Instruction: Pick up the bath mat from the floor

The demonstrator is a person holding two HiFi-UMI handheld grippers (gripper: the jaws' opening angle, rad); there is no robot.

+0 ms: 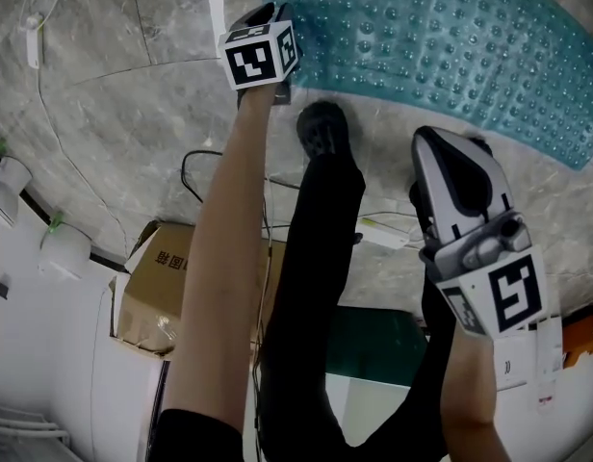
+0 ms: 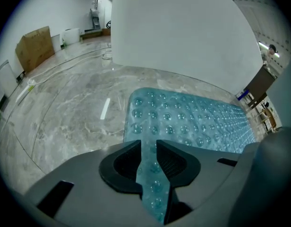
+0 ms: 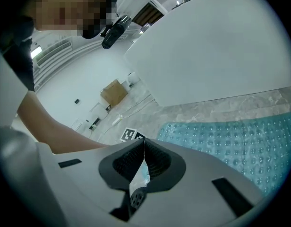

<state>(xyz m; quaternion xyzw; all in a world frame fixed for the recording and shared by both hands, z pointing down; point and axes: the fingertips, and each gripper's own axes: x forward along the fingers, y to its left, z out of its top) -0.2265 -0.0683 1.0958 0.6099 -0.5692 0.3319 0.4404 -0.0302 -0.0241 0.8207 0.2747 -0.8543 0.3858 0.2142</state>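
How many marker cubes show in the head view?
2: one cube on the left tool by the bath mat's edge; another on the right tool, lower right. None seems hidden.

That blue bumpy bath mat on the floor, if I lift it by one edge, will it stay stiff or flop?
Probably floppy: the bath mat looks thin, lying flat on the marble floor, so it should drape from a gripped edge. Its translucent, bumpy surface suggests soft plastic or rubber, likely light, not fragile.
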